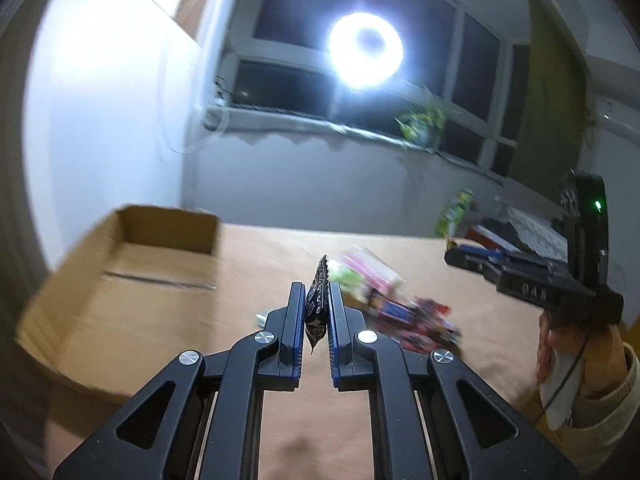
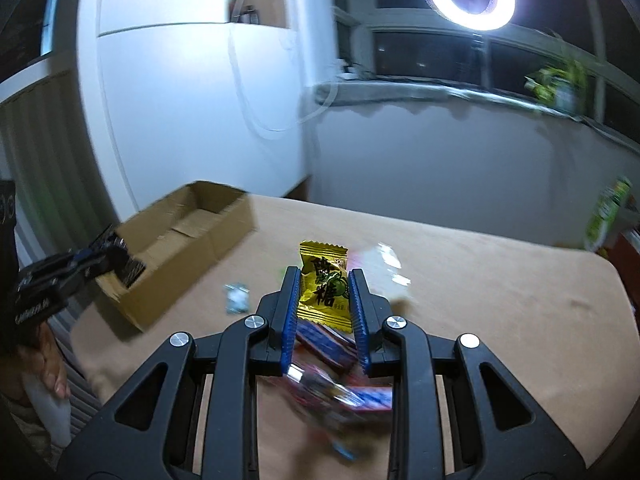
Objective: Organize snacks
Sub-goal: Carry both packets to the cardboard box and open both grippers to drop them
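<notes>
My left gripper (image 1: pixel 317 289) is shut on a small black snack packet (image 1: pixel 317 305), held edge-on above the tan table (image 1: pixel 248 256). The open cardboard box (image 1: pixel 132 256) sits to its left. My right gripper (image 2: pixel 324 276) is shut on a yellow candy packet (image 2: pixel 323 284), raised over the table. Below it lies a blurred pile of red, blue and pink snack packets (image 2: pixel 332 376). In the left wrist view that pile (image 1: pixel 404 308) lies right of my fingers, and the right gripper (image 1: pixel 454 256) shows at the far right. In the right wrist view the left gripper (image 2: pixel 132 268) carries the black packet by the box (image 2: pixel 180 248).
A small pale wrapper (image 2: pixel 237 298) lies on the table between box and pile. A ring light (image 1: pixel 366 50) glares before a dark window. A green packet (image 2: pixel 606 212) stands at the table's far right, with books (image 1: pixel 496 236) nearby. A person's hand (image 1: pixel 576 352) grips the right handle.
</notes>
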Available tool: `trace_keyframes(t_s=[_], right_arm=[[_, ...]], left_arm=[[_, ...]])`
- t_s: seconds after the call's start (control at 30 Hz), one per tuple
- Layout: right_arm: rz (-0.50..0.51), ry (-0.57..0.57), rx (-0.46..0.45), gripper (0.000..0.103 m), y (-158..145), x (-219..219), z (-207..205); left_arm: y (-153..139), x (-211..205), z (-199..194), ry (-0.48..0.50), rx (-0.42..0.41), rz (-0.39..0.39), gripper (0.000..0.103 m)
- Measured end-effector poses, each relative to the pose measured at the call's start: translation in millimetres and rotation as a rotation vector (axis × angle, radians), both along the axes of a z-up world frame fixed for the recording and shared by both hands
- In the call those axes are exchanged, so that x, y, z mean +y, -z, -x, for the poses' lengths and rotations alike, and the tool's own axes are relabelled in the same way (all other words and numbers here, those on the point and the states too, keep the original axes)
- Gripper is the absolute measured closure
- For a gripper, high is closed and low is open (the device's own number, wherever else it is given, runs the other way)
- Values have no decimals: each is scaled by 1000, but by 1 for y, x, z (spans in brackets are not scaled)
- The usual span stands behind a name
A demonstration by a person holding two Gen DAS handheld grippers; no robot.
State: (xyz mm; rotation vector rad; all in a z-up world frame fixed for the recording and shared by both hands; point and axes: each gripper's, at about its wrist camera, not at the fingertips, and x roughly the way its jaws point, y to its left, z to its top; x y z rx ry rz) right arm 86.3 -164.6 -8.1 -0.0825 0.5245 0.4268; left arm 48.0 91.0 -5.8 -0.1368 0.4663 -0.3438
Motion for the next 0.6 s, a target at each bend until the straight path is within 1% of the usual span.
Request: trace_keyframes(t_s=[0.13, 0.23, 0.33, 0.47, 0.5, 0.53, 0.57, 0.6], right_arm=[[13, -87, -1, 78, -5, 52, -9], [28, -163, 1, 78, -6, 98, -16], [39, -230, 7, 78, -4, 136, -20], [62, -325, 28, 78, 6, 190, -27], [79, -352, 58, 78, 14, 205, -33], [89, -366, 75, 78, 20, 211, -37], [95, -364, 78, 74, 26, 218, -39], [92, -356, 74, 68, 29, 216, -39]], left_arm=[[-7, 39, -9, -76, -15, 9, 94], [-5, 68, -17, -133, -15, 19, 94], [4, 91, -25, -174, 6, 30, 94], [21, 110, -32, -197, 51, 43, 94], [27, 113, -34, -203, 70, 40, 92], [33, 116, -36, -220, 89, 34, 87], [36, 118, -36, -241, 96, 34, 82], [38, 121, -36, -266, 102, 40, 62]])
